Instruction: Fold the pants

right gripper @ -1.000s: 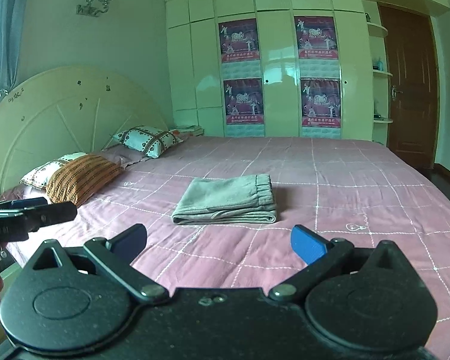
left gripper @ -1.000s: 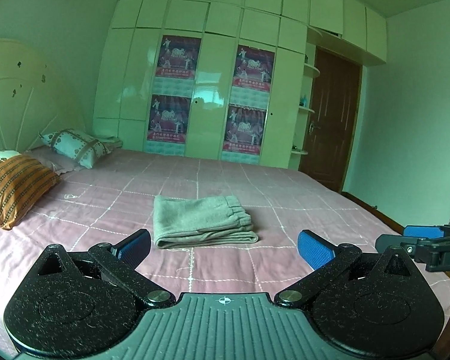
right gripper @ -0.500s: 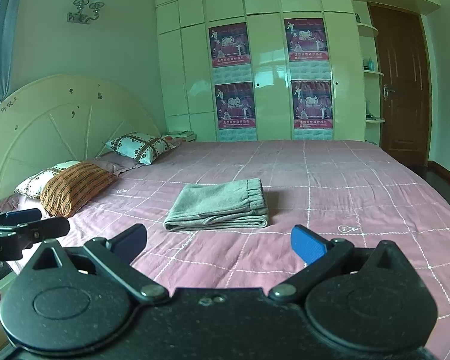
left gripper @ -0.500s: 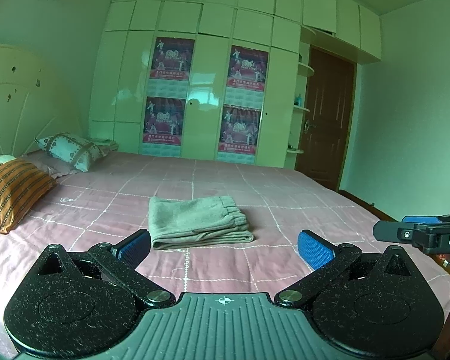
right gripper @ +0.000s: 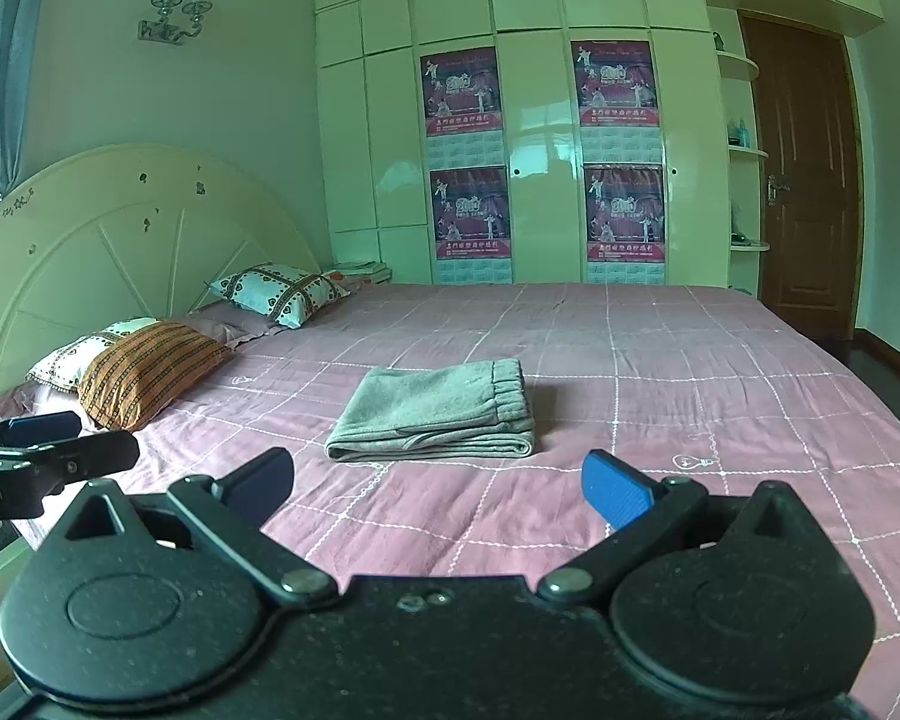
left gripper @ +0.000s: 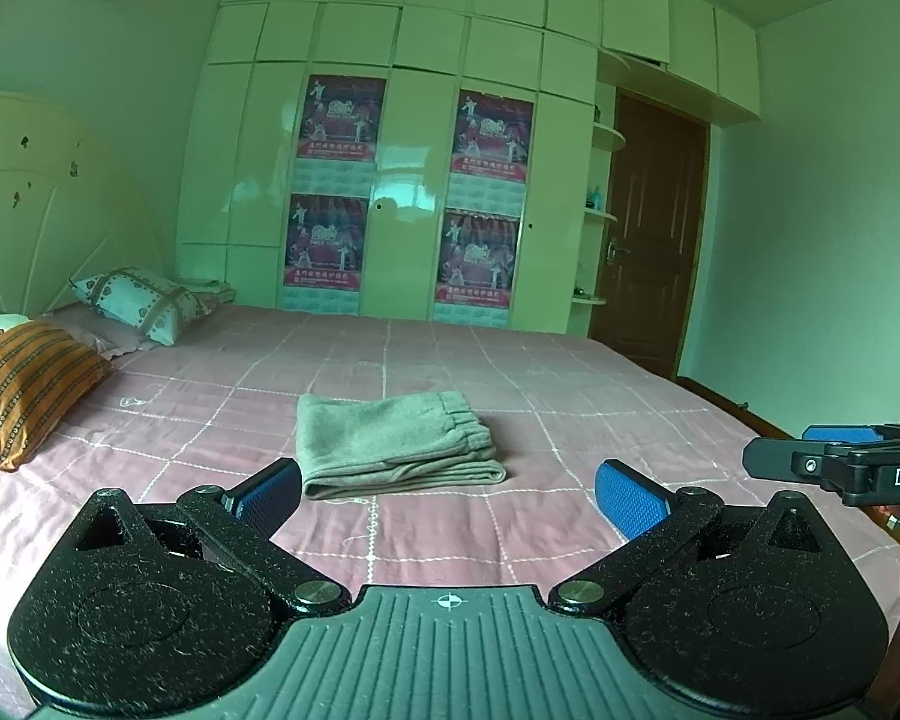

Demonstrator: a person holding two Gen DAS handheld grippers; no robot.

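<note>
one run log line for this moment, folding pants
stage: fold done | grey pants: folded stack on pink bedspread, untouched | left tongs: open, empty | right tongs: open, empty

Both wrist views look low across the bed (left gripper: 570, 372) toward the wardrobe (right gripper: 540, 120), sharing the folded pants (left gripper: 390, 444).

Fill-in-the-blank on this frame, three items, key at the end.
1. The grey fabric pants lie ____ into a compact stack.
2. They rest on the ____ checked bedspread.
3. The left gripper and right gripper both stand ____, holding nothing.
Key: folded; pink; open
</note>
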